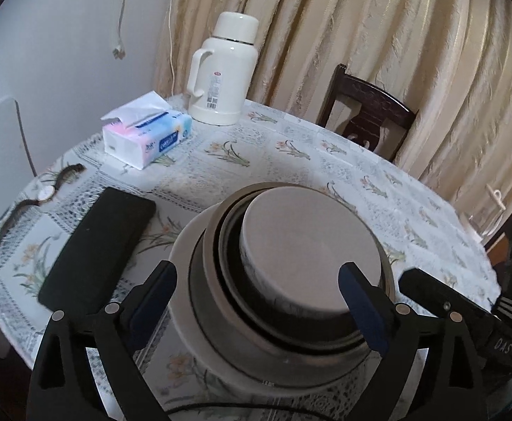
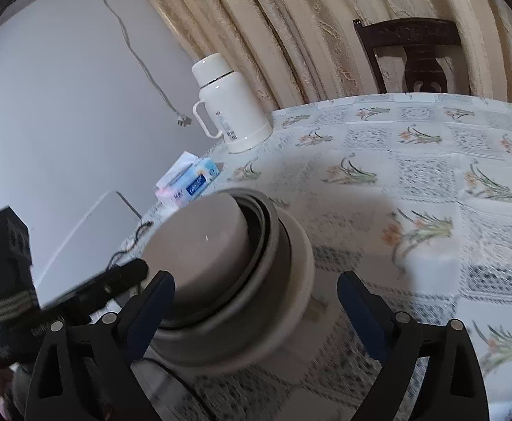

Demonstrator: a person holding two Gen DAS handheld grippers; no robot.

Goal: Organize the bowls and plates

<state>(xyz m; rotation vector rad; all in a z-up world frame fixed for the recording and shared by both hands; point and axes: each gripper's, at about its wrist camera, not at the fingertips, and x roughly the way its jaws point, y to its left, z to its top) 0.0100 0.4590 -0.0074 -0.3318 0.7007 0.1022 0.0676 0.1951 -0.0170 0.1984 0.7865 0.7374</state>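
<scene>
Now nested bowls (image 1: 291, 273) between spread jaws.

White thermos (image 1: 222, 70), black case (image 1: 98, 249), flower-patterned tablecloth (image 1: 291, 161).

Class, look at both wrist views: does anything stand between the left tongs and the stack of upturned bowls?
Nothing visible does. The left tongs are open and already straddle the stack of bowls, one finger on each side. The black case lies off to the left of the stack, and the right tongs are open beside it.
</scene>
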